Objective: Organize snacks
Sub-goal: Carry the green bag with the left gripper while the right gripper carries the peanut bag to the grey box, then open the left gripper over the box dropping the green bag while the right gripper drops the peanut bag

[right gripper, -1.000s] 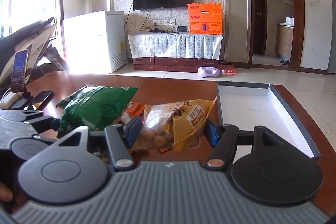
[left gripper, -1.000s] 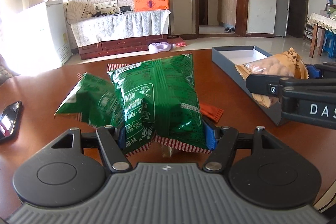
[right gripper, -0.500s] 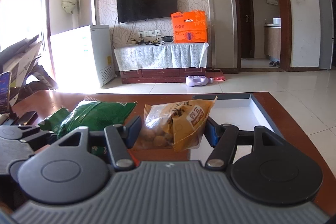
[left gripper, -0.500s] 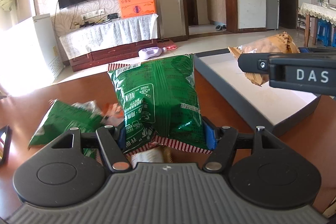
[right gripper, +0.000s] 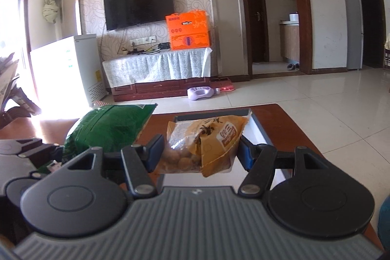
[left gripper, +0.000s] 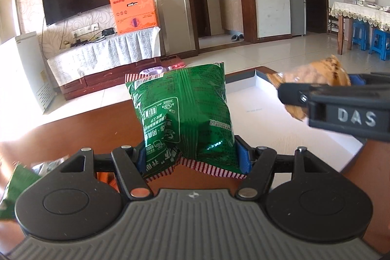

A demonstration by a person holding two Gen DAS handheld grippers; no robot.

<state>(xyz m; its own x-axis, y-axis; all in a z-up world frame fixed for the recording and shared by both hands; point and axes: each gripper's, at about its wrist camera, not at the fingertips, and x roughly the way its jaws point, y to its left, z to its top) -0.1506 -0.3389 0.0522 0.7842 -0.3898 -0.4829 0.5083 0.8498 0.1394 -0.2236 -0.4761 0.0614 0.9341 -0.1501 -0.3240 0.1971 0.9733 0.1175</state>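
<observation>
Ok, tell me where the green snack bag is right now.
The green snack bag is clamped in the left gripper, held above the brown table just left of the open box.

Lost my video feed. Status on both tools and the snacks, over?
Left tool clamped on green foil snack bag. Right tool clamped on yellow peanut packet, above the shallow grey box. Nothing blocking the box.

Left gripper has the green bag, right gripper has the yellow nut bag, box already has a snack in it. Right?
Not quite: the box shows only bare white floor in the left wrist view, with no snack in it. The rest holds: the left gripper grips the green bag, the right gripper the yellow nut bag.
</observation>
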